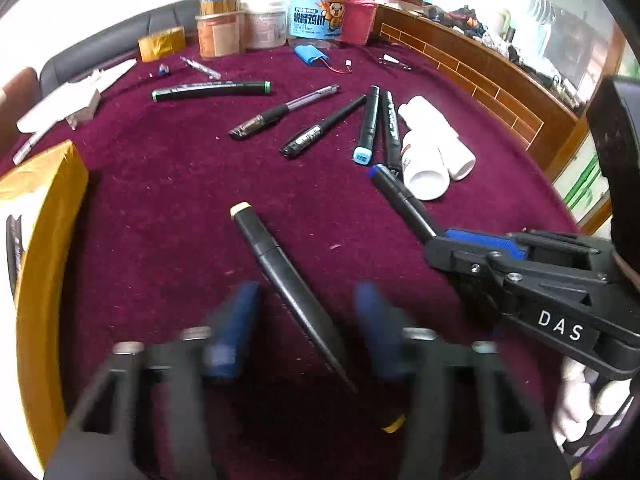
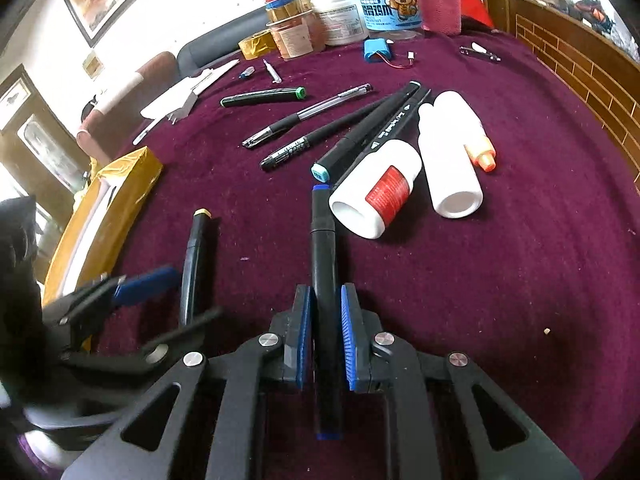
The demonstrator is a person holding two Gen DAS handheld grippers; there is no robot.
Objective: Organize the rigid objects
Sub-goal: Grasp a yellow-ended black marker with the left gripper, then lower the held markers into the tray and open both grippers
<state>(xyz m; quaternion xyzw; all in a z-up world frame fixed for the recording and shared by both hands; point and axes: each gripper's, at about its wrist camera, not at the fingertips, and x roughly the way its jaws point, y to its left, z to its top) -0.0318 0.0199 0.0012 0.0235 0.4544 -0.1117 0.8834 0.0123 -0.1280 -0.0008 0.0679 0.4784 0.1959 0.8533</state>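
My left gripper [image 1: 306, 312] is open, its blurred blue pads on either side of a black marker with yellow caps [image 1: 288, 280] lying on the maroon cloth; the marker also shows in the right wrist view [image 2: 194, 264]. My right gripper [image 2: 325, 320] is shut on a black marker with blue caps [image 2: 322, 248], also visible from the left wrist [image 1: 400, 196]. Further pens and markers [image 1: 312, 136] lie in a loose row beyond. Two white bottles [image 2: 448, 160] lie on their sides to the right.
A yellow taped box [image 1: 36, 248] sits at the left edge. Jars and tubs [image 1: 316, 4] stand along the far edge, with a blue battery pack [image 1: 311, 56] before them. A green-capped marker [image 1: 212, 91] and white paper [image 1: 80, 92] lie at far left.
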